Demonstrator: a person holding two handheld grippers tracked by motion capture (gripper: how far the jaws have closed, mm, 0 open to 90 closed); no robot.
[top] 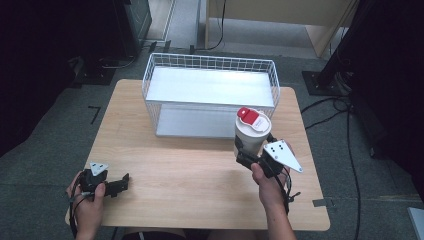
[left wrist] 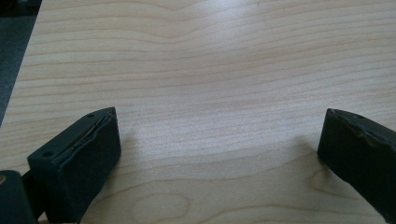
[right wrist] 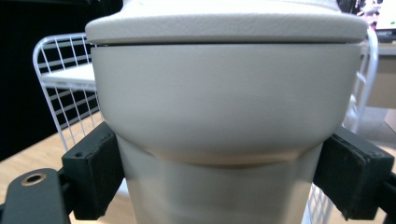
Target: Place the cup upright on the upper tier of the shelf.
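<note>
A cream tumbler [top: 251, 134] with a red flip tab on its lid stands upright in front of the wire basket [top: 210, 95], held above the table's right half. My right gripper [top: 248, 156] is shut on the tumbler [right wrist: 219, 121], its black pads [right wrist: 95, 172] pressing both sides just under the wide upper part. My left gripper [top: 119, 184] rests at the table's front left corner, held by a hand. In the left gripper view its fingers [left wrist: 79, 161] stand wide apart over bare wood, with nothing between them.
The white wire basket with a two-level white shelf sits at the back middle of the wooden table [top: 170, 175]. Black stands and cables lie on the grey floor around the table. A wooden cabinet [top: 280, 15] stands beyond.
</note>
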